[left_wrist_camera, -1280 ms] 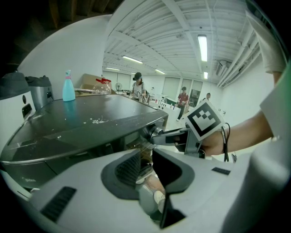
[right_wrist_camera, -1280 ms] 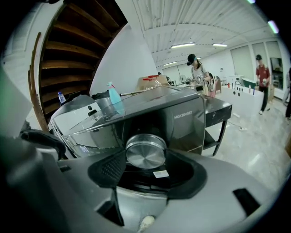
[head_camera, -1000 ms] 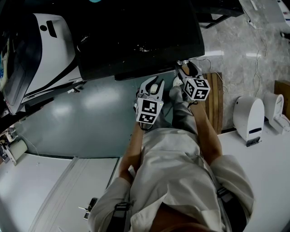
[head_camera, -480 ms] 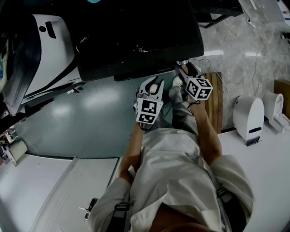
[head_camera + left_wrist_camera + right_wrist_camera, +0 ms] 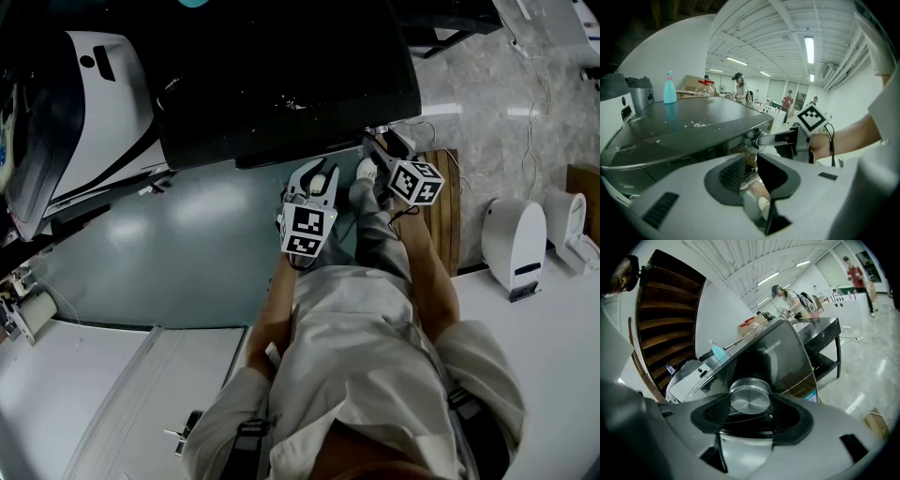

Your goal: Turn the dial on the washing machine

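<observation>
The washing machine (image 5: 281,75) is dark with a glossy lid, and its front panel (image 5: 787,357) fills the right gripper view. Its round silver dial (image 5: 750,398) sits between the jaws of my right gripper (image 5: 751,412), which is shut on it from both sides. In the head view the right gripper (image 5: 380,155) reaches under the machine's front edge, and the dial is hidden there. My left gripper (image 5: 314,187) hangs beside it, a little lower. Its jaws (image 5: 754,173) stand slightly apart with nothing held. The left gripper view also shows the right gripper (image 5: 764,138) against the dial (image 5: 751,136).
A blue bottle (image 5: 670,88) stands on the lid's far end. A white appliance (image 5: 103,103) sits left of the machine. A wooden pallet (image 5: 445,206) lies by my feet. White devices (image 5: 516,244) rest on a white table (image 5: 553,375) at the right. People stand far behind.
My right gripper has rolled a little about its own axis while holding the dial; its marker cube has tipped to the right. The left gripper has stayed still.
</observation>
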`<state>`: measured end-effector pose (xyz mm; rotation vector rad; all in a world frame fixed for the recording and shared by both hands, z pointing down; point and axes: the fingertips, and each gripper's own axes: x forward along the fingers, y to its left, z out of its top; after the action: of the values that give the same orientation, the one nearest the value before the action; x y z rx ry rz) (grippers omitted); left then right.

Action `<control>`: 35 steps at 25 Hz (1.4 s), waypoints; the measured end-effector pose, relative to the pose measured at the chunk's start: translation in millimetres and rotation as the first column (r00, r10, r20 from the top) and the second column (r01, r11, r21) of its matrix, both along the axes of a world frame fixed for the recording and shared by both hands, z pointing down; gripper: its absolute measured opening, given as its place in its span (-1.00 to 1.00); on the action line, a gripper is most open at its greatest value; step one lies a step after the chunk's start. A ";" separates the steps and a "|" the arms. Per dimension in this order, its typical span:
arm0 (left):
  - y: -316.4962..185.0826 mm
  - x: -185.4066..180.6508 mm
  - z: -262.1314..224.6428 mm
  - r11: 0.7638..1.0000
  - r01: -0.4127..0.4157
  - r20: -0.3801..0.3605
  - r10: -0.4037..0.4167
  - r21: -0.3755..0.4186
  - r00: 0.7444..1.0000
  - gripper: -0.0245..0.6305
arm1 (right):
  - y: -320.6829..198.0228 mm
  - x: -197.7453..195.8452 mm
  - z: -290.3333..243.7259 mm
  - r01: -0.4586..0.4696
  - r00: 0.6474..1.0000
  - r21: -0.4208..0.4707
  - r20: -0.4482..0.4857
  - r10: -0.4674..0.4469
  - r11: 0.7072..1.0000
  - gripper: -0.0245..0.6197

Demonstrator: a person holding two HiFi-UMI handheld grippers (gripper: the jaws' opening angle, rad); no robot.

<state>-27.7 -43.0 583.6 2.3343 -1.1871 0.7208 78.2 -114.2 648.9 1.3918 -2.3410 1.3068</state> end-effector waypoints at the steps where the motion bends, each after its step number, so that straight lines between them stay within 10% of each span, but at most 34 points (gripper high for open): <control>1: 0.1 0.1 0.3 1.000 0.000 0.000 0.000 -0.001 1.000 -0.66 | 0.0 0.3 0.2 -0.002 1.000 -0.002 0.007 0.002 1.000 -0.09; 35: 0.7 3.8 2.3 1.000 -0.012 0.003 0.012 -0.009 1.000 -0.66 | -0.9 2.3 0.8 -0.034 0.947 -0.115 0.312 0.069 0.993 -0.09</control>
<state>-23.9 -42.3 585.9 2.3351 -1.1700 0.7325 80.5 -115.2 649.7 1.3023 -2.3909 1.7616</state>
